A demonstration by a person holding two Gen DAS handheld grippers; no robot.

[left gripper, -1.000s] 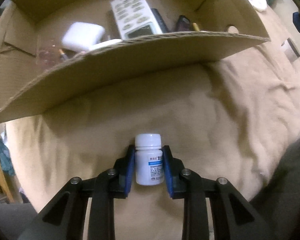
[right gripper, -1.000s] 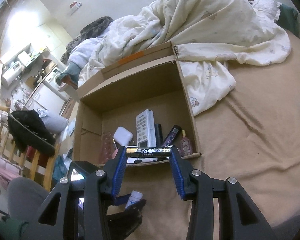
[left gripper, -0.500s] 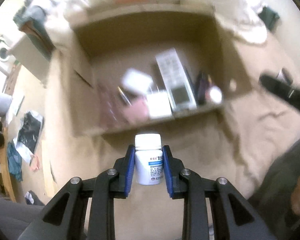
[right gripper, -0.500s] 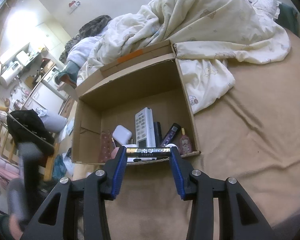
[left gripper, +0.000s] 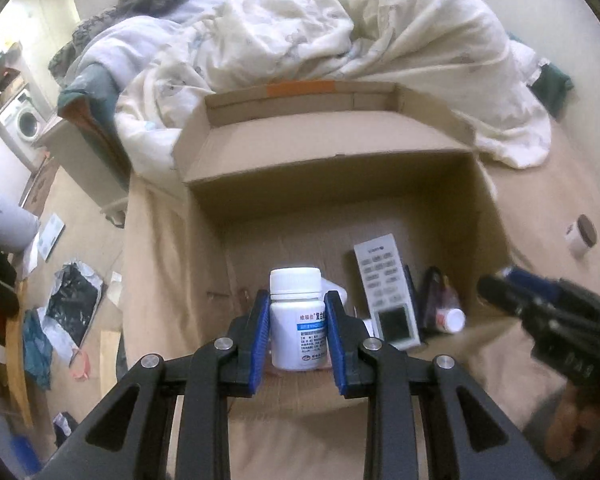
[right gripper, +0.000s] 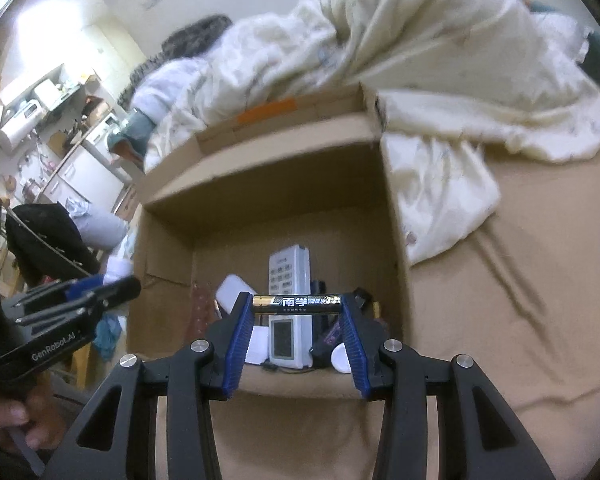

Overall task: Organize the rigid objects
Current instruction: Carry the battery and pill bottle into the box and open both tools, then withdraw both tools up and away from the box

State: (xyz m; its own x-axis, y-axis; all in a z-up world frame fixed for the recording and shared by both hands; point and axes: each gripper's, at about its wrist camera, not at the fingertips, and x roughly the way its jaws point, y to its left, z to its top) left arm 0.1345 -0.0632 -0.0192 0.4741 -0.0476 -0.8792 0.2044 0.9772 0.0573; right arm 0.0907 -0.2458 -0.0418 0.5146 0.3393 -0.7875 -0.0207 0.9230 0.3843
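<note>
My left gripper is shut on a white pill bottle with a blue label, held upright above the near wall of an open cardboard box. My right gripper is shut on a black and gold battery, held crosswise over the near edge of the same box. Inside the box lie a white remote, a white case, a small white-capped bottle and dark items. Each gripper shows in the other's view: the right one at the right, the left one at the left.
The box sits on a tan bed sheet. A rumpled cream duvet lies behind the box. A small jar with a dark lid stands on the sheet to the right. The floor with clutter drops off to the left.
My left gripper has risen with the pill bottle from low on the sheet up to the box's near wall. My right gripper has moved closer to the box with the battery.
</note>
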